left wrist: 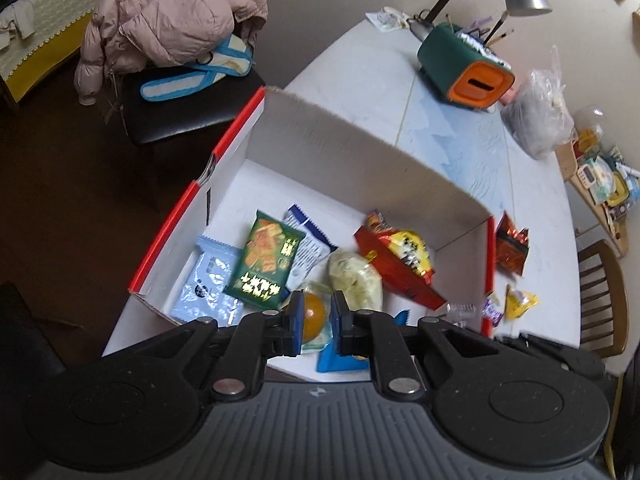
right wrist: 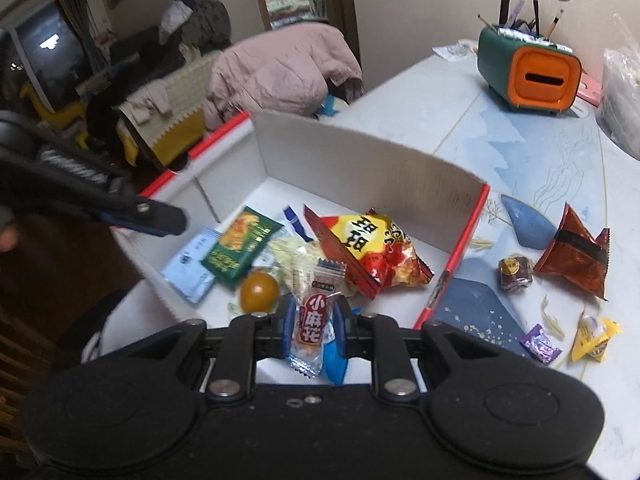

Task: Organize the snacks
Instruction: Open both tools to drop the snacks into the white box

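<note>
While the right gripper pinches a clear twist-snack packet over the white box, the left gripper hangs above the box with its jaws drawn narrow and nothing between them, the orange ball lying below among the snacks.

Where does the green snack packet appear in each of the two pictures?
Left wrist view: green snack packet lies inside the box, left of centre, above the left gripper.
Right wrist view: green snack packet, left of centre.
Shared landmark: red and yellow chip bag.
</note>
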### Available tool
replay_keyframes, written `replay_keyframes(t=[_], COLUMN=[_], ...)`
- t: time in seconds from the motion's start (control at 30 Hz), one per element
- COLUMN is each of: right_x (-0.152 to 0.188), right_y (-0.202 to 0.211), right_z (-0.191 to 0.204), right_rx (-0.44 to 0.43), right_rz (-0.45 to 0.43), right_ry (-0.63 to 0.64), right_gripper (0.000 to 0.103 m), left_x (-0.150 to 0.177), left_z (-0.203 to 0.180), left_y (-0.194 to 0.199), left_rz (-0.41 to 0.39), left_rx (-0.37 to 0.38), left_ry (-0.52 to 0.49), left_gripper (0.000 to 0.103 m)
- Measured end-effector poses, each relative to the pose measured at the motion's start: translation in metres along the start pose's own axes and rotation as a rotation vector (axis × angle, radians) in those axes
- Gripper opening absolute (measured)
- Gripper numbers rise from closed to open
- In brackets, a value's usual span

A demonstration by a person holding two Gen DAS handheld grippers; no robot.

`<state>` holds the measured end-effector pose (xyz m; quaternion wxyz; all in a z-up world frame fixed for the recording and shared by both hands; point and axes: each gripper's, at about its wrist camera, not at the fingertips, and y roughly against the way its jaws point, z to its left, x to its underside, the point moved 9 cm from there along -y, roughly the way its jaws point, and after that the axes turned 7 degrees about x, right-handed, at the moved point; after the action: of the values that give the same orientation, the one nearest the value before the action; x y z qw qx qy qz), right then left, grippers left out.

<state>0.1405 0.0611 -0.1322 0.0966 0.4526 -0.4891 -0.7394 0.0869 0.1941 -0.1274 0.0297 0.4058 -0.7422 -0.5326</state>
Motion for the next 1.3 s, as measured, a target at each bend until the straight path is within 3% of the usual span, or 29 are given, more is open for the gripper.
replay_keyframes(t=[0.2,0.3,0.53,0.97,1.13,1.3], right_x=[0.005,0.004,0.004,0.002,0.003,0.007], right_y=[-0.025,-0.026,-0.022,0.025,0.046,0.068], right_z=[0.001,0.002,0.003,0.004,-0.003,-0.017], right_rx=[0.030,0.044,0.028,-0.028,-0.033,-0.033], right_rz=[0.055,0.047,0.050,-0.039,-0.080,-0.120], right_ry=[0.006,0.021,0.006,-0.056,-0.086,-0.123], right_gripper=[0.021,0.026,0.027,0.037,0.044,0.055], left_x=[0.007,0.011,0.014,0.023,0.028,0.035], left_z=[0.006,0.008,0.008,-0.016,-0.033,-0.054], left_y=[-0.011,-0.014,-0.015,0.002,0.010,0.016], left_rz=[0.024,0.027,0.021,-0.025,-0.053,-0.074], left_rx=[-0.010,-0.013,-0.012,0.005,0.029,0.043], left_ry=[-0.017,-0.034,-0.058,-0.172,-0.219,-0.275], left_gripper=[0.014,0.014,0.014,0.015,0.025,0.027])
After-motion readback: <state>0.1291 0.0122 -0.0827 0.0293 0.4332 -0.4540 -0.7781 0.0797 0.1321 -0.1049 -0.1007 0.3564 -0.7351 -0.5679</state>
